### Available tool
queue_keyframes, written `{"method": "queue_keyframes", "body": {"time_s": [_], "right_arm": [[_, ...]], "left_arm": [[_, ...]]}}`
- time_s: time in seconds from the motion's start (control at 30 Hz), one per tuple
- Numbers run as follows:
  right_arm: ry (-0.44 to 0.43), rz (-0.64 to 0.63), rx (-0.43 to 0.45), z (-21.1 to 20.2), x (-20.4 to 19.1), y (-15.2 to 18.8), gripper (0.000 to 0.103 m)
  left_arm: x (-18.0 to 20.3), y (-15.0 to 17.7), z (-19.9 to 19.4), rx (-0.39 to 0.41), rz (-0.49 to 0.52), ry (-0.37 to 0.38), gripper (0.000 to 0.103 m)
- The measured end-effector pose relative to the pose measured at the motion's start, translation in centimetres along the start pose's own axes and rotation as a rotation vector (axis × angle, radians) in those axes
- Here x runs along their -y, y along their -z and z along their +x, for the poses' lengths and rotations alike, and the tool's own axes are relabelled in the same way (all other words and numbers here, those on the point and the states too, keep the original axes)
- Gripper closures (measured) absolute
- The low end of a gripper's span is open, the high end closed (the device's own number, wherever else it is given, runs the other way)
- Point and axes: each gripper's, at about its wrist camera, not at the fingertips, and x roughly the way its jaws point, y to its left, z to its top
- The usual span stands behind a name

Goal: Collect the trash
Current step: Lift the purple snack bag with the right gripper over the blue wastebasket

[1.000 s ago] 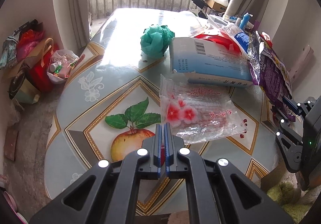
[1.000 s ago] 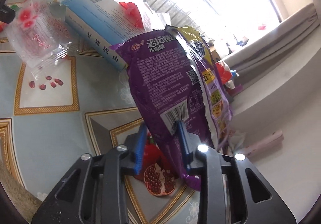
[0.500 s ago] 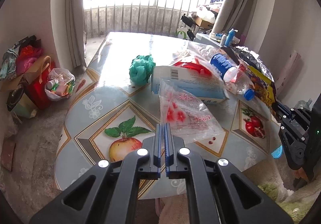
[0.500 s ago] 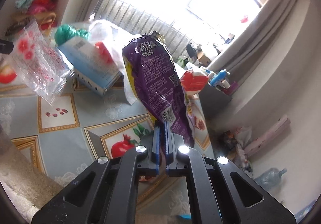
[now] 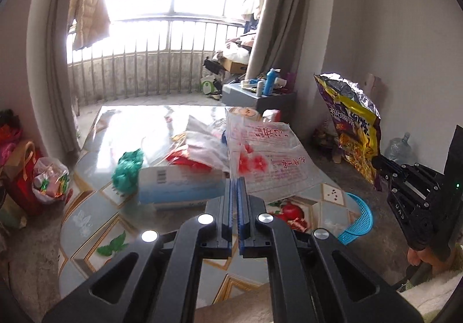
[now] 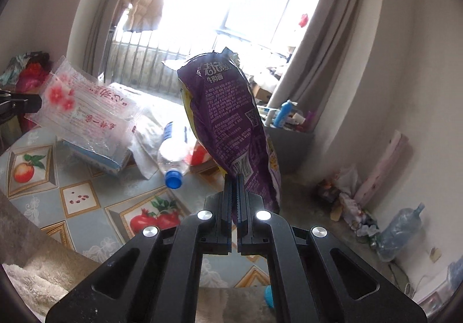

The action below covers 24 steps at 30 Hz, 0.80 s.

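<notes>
My left gripper (image 5: pixel 234 182) is shut on a clear plastic wrapper with red flowers (image 5: pixel 266 158) and holds it in the air above the table; the wrapper also shows in the right wrist view (image 6: pixel 86 111). My right gripper (image 6: pixel 234 178) is shut on the bottom edge of a purple noodle bag (image 6: pixel 225 120), held upright above the table's right side. The bag also shows at the right of the left wrist view (image 5: pixel 353 126). A blue basket (image 5: pixel 357 218) stands on the floor beside the table.
On the table (image 5: pixel 86 216) lie a blue-and-white box (image 5: pixel 176 187), a green bag (image 5: pixel 127 166), a white bag with red trash (image 5: pixel 199 146) and a blue-capped bottle (image 6: pixel 173 161). Bags stand on the floor at left (image 5: pixel 49 178). A large water jug (image 6: pixel 402 233) stands by the right wall.
Both grippers have risen and pulled back from the table. The flowered wrapper has been lifted off the table. The right gripper closed on the purple bag and raised it.
</notes>
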Motion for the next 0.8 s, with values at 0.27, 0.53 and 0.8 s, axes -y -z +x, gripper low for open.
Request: {"method": "queue_keyframes", "body": {"time_s": [0.27,0.53,0.8], "right_arm": [[0.086,0.252,-0.028,1.2,10.2,1.8,0.102],[0.079,0.577,-0.153,7.4,21.1,8.3,0.102],[0.042,0.877,-0.283,15.0,29.6,16.7,0.102]], "left_arm": [[8.8,-6.1,8.2,-0.049,0.134,0.194,0.101],[21.4,-9.4,22.2,-0.281,0.273,0.377,0.101],[35.0,-5.6,36.2,-0.534,0.455,0.421,0.1]]}}
